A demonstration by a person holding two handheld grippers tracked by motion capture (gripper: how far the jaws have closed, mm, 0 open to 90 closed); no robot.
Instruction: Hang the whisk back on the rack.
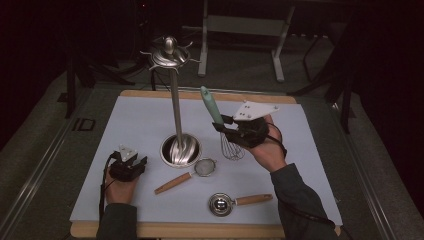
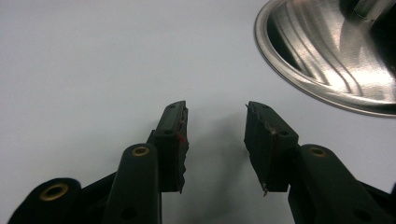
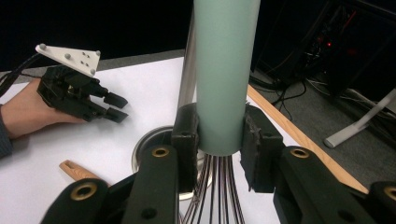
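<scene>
**Above the table: whisk held in right jaws, left jaws idle**

Over the white mat, right of the stand, my right gripper had the whisk clamped by its mint-green handle. Both pads pressed on the lower end of the handle, just above where the wires start. In the right gripper view the handle ran straight up between my jaws and the wire loops hung below them. From the high view the whisk sat tilted: handle up and toward the far left, wire head down, near the mat; couldn't tell whether it touched.

Left gripper rested low on the mat at the near left, hand behind it. Its jaws stood open with a moderate gap, bare mat between the pads, nothing held. They pointed toward the stand's round steel base, apart from it.

Utensil stand stood upright mid-table, hooked crown on top, base between my two grippers.

Also on the mat, nearer to me:
- small mesh strainer with wooden handle, just in front of the base
- steel scoop with wooden handle, near the front edge, well clear of both grippers

Table showed as a wood edge around the mat.
</scene>
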